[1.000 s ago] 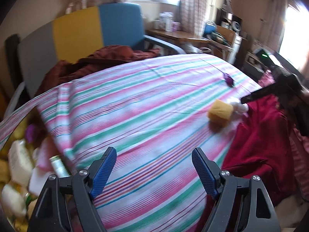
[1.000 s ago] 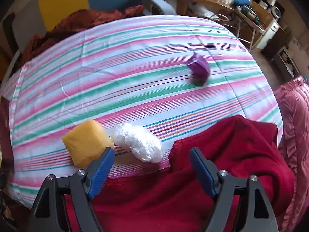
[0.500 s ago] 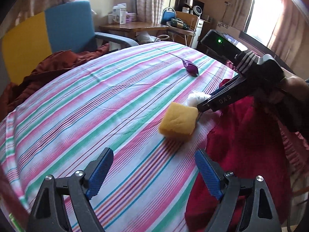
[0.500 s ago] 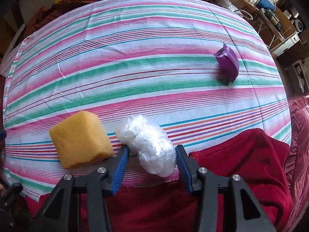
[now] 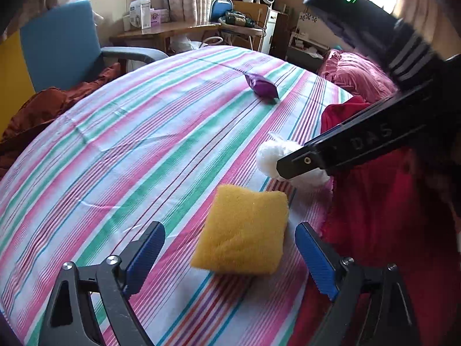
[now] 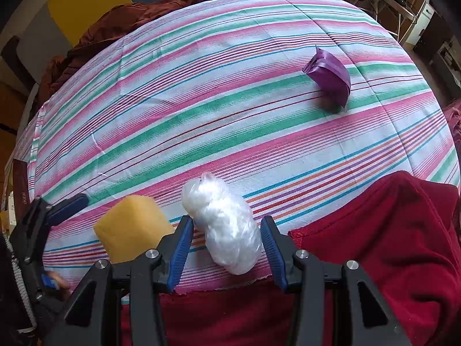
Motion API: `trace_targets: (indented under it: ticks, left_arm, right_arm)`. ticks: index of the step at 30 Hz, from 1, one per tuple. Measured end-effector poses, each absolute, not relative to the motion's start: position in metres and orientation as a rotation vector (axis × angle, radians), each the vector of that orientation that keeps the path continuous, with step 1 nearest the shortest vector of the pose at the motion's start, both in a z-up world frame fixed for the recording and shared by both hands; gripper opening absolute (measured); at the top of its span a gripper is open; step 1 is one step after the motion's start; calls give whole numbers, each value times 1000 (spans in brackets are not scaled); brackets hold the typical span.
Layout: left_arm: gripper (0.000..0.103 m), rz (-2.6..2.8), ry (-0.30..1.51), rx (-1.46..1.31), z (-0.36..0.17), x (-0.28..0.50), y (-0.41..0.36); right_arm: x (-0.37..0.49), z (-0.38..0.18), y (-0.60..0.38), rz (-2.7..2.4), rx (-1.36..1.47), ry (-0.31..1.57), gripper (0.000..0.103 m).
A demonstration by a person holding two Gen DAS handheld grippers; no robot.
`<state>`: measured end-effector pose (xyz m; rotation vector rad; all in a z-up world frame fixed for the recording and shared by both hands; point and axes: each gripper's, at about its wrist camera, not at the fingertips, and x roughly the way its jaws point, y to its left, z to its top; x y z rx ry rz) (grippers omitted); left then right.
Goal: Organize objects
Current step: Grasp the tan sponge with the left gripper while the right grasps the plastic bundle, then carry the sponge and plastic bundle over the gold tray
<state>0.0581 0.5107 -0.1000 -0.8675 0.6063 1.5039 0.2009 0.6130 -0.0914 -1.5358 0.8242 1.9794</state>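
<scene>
Three loose items are lying on the striped tabletop [image 6: 201, 109]. A clear crumpled plastic bundle [image 6: 227, 225] is resting near the front edge, just beside the dark red cloth [image 6: 389, 245]. A yellow rectangular sponge [image 5: 245, 230] is sitting just beside the bundle, and a small purple foil packet [image 6: 328, 77] is lying well apart toward the far side.

Judging from this layout, organizing is at an early stage: none of the three items is gathered or placed anywhere, and all are waiting to be lifted and sorted.

The right hand-held gripper [image 6: 227, 248] is pointing steeply down over the bundle. Its jaws are standing narrowed on either side of the plastic, and the blue pads [image 6: 181, 248] are appearing to touch or lightly press its sides; the bundle is resting on the cloth, so a firm hold is not confirmed.

The left hand-held gripper [image 5: 230, 259] is opening, its jaws standing wide on either side of the sponge. The pads are clear of the sponge and are gripping nothing.
</scene>
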Motion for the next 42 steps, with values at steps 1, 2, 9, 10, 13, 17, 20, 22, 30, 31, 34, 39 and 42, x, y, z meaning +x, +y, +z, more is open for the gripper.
trace_targets:
  ticks: [1,2,9,10,13,17,20,22,30,31,34,39,42]
  left_arm:
    - [92,1501,602,-871,-102,58,514]
    - [88,1499,592,-874,-104,57,517]
    - [55,1481,545,-908,-104,58,503]
    - [54,1489,532,-922,-104,55,496]
    - [54,1543,482,-981,-103,42,466]
    - [54,1655,416,-1053,-103,26,415]
    - [54,1734,380,-1088,-102,20,382]
    - [54,1773,360,-1100,-102,20,364]
    - [54,1825,308,-1123,-106,21,333]
    - [54,1828,312,-1122,-105,22,331]
    - [53,1844,313,-1122,-104,23,320]
    - [52,1918,299,-1113,-94,21,292]
    - [52,1975,265,-1076,-78,19,272]
  right_arm:
    - [202,-91,613,1980,-1535,828,49]
    - [203,-91,612,1980,-1534,831,49]
    - [208,-91,609,1972,-1547,833,49]
    - [208,-92,608,1969,-1557,831,49]
    - [208,-93,606,1961,-1584,823,49]
    - [207,-96,601,1943,-1643,785,49]
    - [206,-99,599,1920,-1681,766,49]
    - [207,-101,598,1905,-1696,765,49]
    - [216,-97,594,1879,-1685,711,40]
    - [217,-96,593,1880,-1682,688,36]
    - [219,-88,586,1893,-1655,608,34]
    - [226,-76,578,1927,-1593,518,33]
    - [230,-68,572,1928,-1555,461,33]
